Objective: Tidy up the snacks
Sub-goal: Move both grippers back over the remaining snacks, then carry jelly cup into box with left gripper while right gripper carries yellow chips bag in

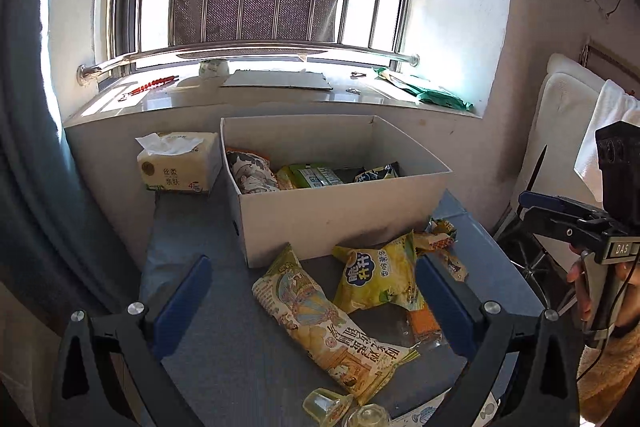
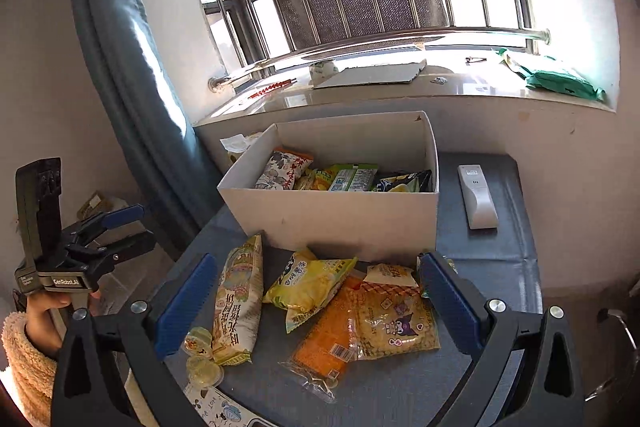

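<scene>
A white cardboard box [image 1: 340,211] [image 2: 332,219] stands at the back of the grey table and holds several snack packs. In front of it lie loose snacks: a long pale-yellow bag [image 1: 324,323] [image 2: 239,303], a yellow chip bag [image 1: 376,277] [image 2: 306,281], an orange pack [image 2: 330,335] and a pale Kuromi pack [image 2: 396,323]. Small jelly cups [image 2: 202,355] lie at the near edge. My left gripper [image 1: 316,311] is open and empty above the snacks. My right gripper [image 2: 318,307] is open and empty above them too.
A tissue pack [image 1: 176,167] stands left of the box. A white remote [image 2: 478,195] lies to its right. The windowsill behind holds cardboard [image 1: 276,79] and a green bag [image 1: 432,91]. A blue curtain [image 2: 120,67] hangs at the left.
</scene>
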Demonstrator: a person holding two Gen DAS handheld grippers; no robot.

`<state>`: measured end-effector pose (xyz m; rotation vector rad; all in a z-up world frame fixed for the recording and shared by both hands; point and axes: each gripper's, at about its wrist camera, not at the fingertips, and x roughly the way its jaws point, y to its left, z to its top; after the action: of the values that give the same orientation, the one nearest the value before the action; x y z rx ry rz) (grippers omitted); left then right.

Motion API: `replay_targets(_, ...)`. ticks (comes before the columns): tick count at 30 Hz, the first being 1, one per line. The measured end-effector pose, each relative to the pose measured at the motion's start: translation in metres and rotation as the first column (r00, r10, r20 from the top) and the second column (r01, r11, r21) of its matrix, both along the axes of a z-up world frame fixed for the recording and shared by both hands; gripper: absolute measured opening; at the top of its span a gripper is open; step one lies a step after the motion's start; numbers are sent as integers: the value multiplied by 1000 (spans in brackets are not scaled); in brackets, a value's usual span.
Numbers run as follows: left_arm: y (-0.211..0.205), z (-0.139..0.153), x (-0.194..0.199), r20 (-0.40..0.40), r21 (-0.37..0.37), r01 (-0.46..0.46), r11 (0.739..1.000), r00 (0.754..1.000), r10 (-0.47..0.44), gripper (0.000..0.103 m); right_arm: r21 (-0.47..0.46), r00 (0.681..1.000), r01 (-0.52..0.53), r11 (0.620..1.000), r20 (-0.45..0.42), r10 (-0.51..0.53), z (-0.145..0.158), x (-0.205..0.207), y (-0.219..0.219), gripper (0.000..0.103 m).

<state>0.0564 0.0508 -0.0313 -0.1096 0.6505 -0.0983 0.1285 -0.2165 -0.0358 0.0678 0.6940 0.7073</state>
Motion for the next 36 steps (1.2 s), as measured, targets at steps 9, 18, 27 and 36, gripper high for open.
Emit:
replay_targets(9, -10, -60, -37, -150, -13, -13, 1000, 989, 11, 103, 31, 992, 12, 999, -126, -8, -57, -59, -15, 103)
replay_targets(18, -5, -108, -34, -285, -81, -78, 994, 957, 52, 103, 23, 989, 0, 1000, -150, 3, -68, -75, -15, 103)
replay_targets(27, 3, -131, -25, -344, -191, -150, 970, 936, 77, 58, 17, 986, -20, 1000, -168, 22, -72, -77, -4, 103)
replay_targets(36, 19, -123, -32, -293, -212, -161, 964, 951, 95, 32, -4, 984, -42, 999, -172, 41, -74, -79, 6, 103)
